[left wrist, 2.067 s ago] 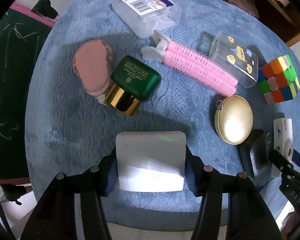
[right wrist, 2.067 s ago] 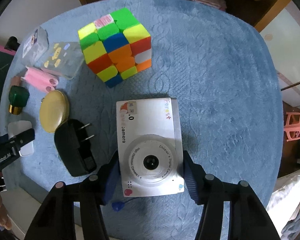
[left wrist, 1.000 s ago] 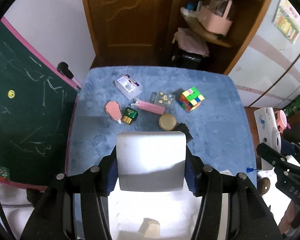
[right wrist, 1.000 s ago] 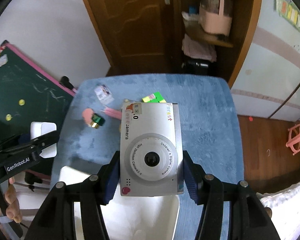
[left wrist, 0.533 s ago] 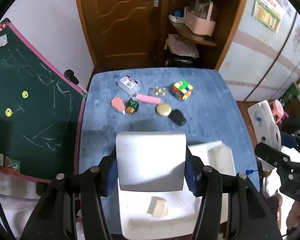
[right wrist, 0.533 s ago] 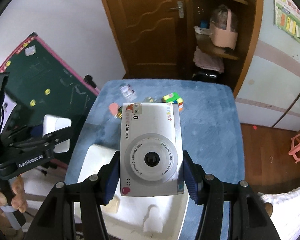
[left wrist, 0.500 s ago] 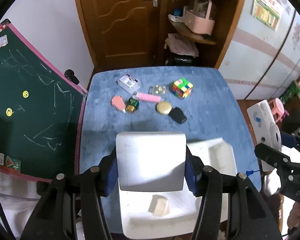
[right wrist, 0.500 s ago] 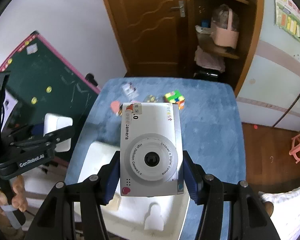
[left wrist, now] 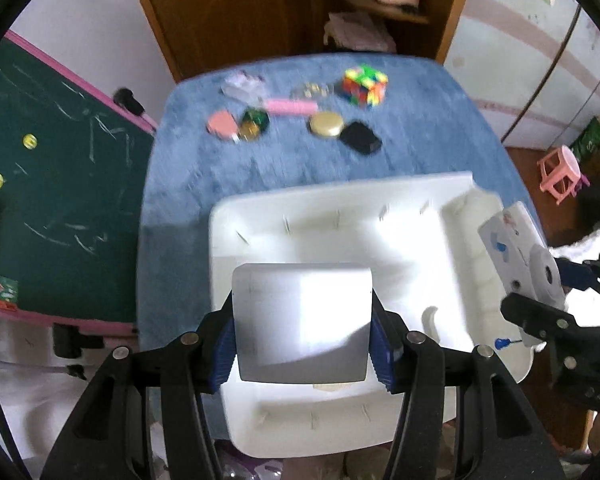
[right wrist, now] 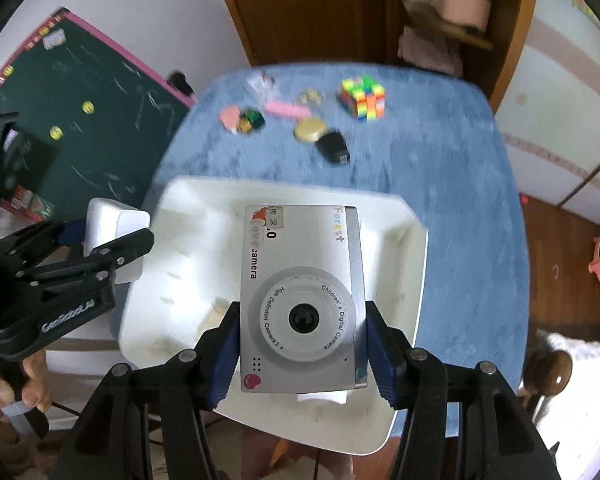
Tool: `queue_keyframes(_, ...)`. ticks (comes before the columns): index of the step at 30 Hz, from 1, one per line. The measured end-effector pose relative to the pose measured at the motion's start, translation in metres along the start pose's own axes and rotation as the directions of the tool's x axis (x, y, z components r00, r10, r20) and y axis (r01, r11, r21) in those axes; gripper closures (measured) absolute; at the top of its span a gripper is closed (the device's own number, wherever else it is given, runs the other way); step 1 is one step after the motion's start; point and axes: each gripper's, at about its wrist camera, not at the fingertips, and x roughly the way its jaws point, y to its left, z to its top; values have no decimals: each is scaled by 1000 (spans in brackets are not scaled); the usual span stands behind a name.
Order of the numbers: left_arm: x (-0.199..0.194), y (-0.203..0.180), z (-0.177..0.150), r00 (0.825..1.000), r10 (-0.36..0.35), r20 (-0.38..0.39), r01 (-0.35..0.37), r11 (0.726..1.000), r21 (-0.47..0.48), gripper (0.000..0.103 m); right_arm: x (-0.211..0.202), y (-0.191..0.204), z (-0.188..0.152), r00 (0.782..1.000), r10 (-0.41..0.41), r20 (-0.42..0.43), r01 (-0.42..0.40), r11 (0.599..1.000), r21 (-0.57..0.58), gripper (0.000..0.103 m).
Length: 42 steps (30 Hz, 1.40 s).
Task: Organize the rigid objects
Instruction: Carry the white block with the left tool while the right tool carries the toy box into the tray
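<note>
My left gripper is shut on a flat white box with rounded corners and hangs over the near left part of a white tray. My right gripper is shut on a white children's digital camera, lens toward the view, above the same tray. In the left wrist view the camera shows at the tray's right edge. In the right wrist view the left gripper's white box sits at the tray's left edge. The tray's floor under both held things is partly hidden.
On the blue cloth beyond the tray lie a Rubik's cube, gold compact, black charger, pink roller, green bottle and pink puff. A green chalkboard stands left, a pink stool right.
Both grippers have sunk and drawn closer over the white tray, which now looms larger in both views. Each keeps its grip: the white box on the left, the camera on the right.
</note>
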Motion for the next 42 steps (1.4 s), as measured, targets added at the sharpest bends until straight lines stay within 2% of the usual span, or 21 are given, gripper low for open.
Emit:
queue_keyframes(6, 47, -13, -25, 996, -5, -84, 9, 999, 39, 44, 50, -10, -15, 995, -22, -101, 25, 999, 28, 45)
queue_keyframes(10, 78, -15, -35, 988, -5, -153, 10, 999, 31, 44, 80, -12, -23, 987, -40, -153, 46, 998, 34, 45)
queue_keyframes(18, 109, -20, -42, 978, 13, -207, -3, 999, 50, 44, 120, -11, -28, 970, -96, -222, 101, 995, 9, 45)
queue_keyframes(26, 110, -23, -38, 979, 8, -203, 4, 998, 59, 44, 132, 2, -29, 964, -119, -236, 113, 993, -40, 45)
queue_keyframes(32, 112, -17, -37, 969, -32, -247, 40, 999, 26, 42, 132, 5, -29, 965, -89, -247, 79, 996, -52, 44)
queue_keyframes(39, 87, -9, -25, 980, -36, -196, 38, 999, 3, 28, 115, 16, -33, 975, -101, -200, 79, 990, -115, 38)
queue_keyframes(42, 73, -9, -17, 983, -56, -173, 54, 998, -17, 26, 103, 19, -35, 981, -104, -166, 79, 985, -153, 38)
